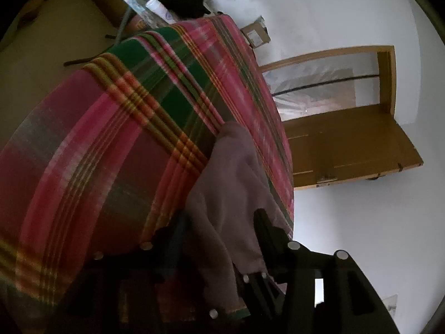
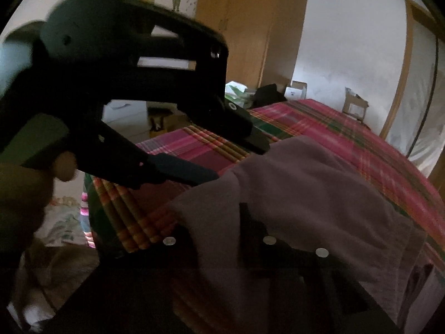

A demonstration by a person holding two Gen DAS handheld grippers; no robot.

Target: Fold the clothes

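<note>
On plaid bedspread (image 2: pixel 319 122), mauve garment (image 2: pixel 306 183): left gripper (image 2: pixel 239 158) wide, straddling edge; right gripper (image 2: pixel 219 239) narrowed (grip unclear) — cloth may slip, bunching fold

Left gripper (image 2: pixel 236 161) jaws apart; right gripper (image 2: pixel 217 222) gripping

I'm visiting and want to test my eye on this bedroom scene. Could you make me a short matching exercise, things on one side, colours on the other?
Things:
1. garment between the grippers
2. bedspread
3. door
4. left gripper

Colours:
A. black
B. pink, red and green plaid
C. dull mauve
D. brown wood

Pairs: 1-C, 2-B, 3-D, 4-A
</note>
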